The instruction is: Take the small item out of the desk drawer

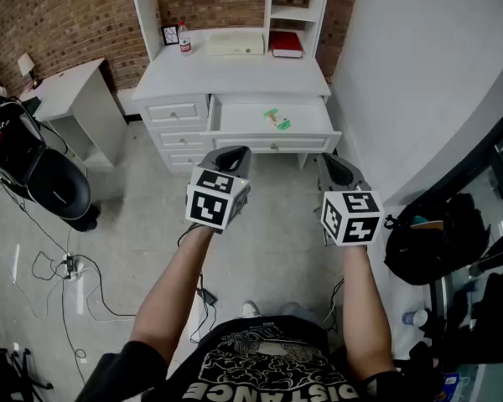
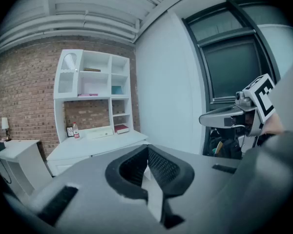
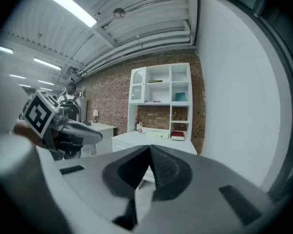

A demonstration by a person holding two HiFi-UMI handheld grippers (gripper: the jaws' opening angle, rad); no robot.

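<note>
We are near the start of this job. The drawer (image 1: 235,117) of the white surface (image 1: 235,80) is already pulled out, so that part is done. The small item (image 1: 277,121) is a little green and white thing. It lies on the bottom of the drawer, a bit right of the drawer's middle. Nothing touches it.

We hold the left tool (image 1: 231,154) just in front of the drawer, near the left part of the drawer's front. Its two jaws are pressed together and there is nothing between them. We hold the right tool (image 1: 339,164) in front of the drawer too, near the drawer's right corner. Its jaws are also together and it holds nothing. Neither tool is over the inside of the drawer yet.

So we think most of the job is left. One tool has to open its jaws and reach into the drawer. Then it has to close on the small item and lift it up and out. The item looks thin and flat, so we think the jaws must go low, close to the drawer's bottom.
</note>
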